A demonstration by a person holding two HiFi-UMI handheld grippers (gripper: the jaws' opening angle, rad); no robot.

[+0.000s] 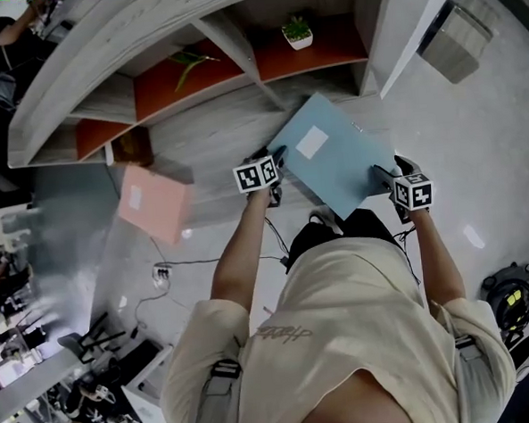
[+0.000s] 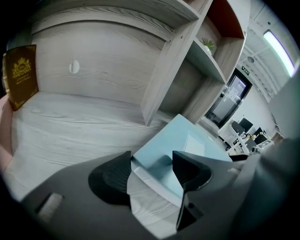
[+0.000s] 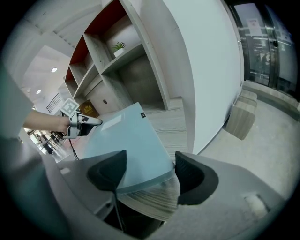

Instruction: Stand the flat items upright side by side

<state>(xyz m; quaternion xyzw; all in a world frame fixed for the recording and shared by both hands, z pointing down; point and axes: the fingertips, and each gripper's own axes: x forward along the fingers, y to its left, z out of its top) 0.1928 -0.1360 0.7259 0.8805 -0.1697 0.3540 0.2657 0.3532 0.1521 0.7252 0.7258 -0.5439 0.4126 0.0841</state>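
Two grippers have the light blue book [image 1: 333, 162] clamped, the left gripper [image 1: 277, 156] on one corner and the right gripper [image 1: 383, 174] on the opposite edge (page edges show between the pads). It hangs tilted over the wooden counter [image 1: 224, 133]. Off left sits a pink book [image 1: 152, 202], near an upright brown book [image 2: 21, 75].

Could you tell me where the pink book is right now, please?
The pink book rests at the head view's left on the shelf, just in front of the brown book and left of the blue book.
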